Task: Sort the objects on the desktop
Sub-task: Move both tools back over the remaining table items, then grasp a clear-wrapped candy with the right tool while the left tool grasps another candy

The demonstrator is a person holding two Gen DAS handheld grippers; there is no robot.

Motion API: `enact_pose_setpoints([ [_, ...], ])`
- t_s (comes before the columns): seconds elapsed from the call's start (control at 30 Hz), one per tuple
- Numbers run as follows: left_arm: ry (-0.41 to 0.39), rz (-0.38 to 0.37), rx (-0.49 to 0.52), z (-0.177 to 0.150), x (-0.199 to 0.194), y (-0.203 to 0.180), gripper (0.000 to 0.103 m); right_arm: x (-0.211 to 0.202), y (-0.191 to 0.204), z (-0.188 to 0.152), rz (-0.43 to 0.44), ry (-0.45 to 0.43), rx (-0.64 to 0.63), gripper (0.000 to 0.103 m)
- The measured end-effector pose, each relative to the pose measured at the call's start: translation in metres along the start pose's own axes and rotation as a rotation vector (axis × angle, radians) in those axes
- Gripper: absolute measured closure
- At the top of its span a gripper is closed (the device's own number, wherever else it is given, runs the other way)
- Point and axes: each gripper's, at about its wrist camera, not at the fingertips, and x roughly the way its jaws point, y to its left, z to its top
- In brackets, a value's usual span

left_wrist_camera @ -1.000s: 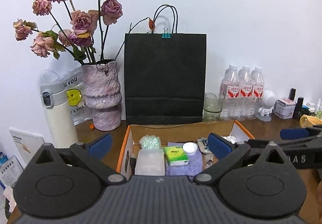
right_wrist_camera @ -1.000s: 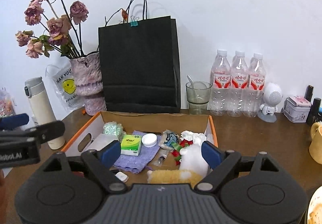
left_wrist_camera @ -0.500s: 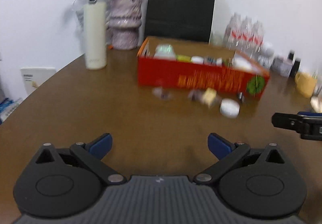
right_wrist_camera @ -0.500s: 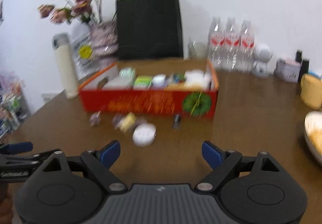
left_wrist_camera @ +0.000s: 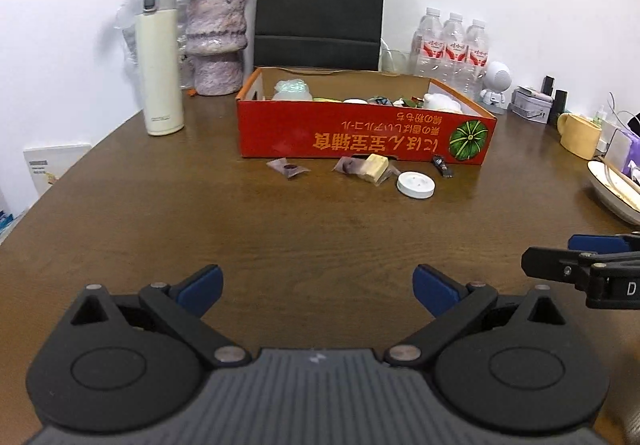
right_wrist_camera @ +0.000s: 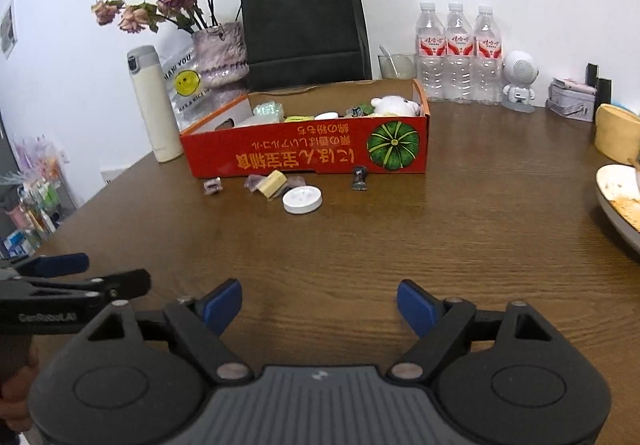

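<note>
A red cardboard box (left_wrist_camera: 360,137) (right_wrist_camera: 308,149) with small items inside stands mid-table. In front of it lie a white round lid (left_wrist_camera: 415,185) (right_wrist_camera: 302,199), a yellow wrapped block (left_wrist_camera: 374,166) (right_wrist_camera: 272,183), purple wrapped candies (left_wrist_camera: 289,168) (right_wrist_camera: 212,185) and a small dark object (left_wrist_camera: 441,166) (right_wrist_camera: 359,177). My left gripper (left_wrist_camera: 316,291) is open and empty, low over the table's near side, far from the items. My right gripper (right_wrist_camera: 320,307) is open and empty, likewise near the front. Each gripper shows at the other view's edge.
Behind the box stand a cream flask (left_wrist_camera: 159,61), a vase of dried roses (left_wrist_camera: 216,41), a black paper bag (left_wrist_camera: 320,9), three water bottles (left_wrist_camera: 452,49) and a white toy robot (left_wrist_camera: 497,85). A yellow mug (left_wrist_camera: 579,135) and a plate (left_wrist_camera: 616,191) sit right.
Both grippers pulled back and down from over the box to the table's near side. The box's red front and the loose items before it have come into view.
</note>
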Motion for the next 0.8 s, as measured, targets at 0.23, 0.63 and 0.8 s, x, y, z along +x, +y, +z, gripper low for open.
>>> enact_pose_setpoints([
  [0.23, -0.044, -0.023, -0.059, 0.050, 0.050, 0.035, 0.029, 0.028, 0.001, 0.016, 0.052, -0.012, -0.036, 0.050],
  [0.63, 0.085, -0.027, -0.034, 0.096, 0.164, 0.050, 0.055, 0.127, 0.050, 0.094, 0.150, 0.020, -0.277, 0.064],
  [0.8, 0.059, -0.062, 0.014, 0.089, 0.160, 0.059, 0.076, 0.163, 0.065, 0.108, 0.185, 0.082, -0.362, 0.064],
])
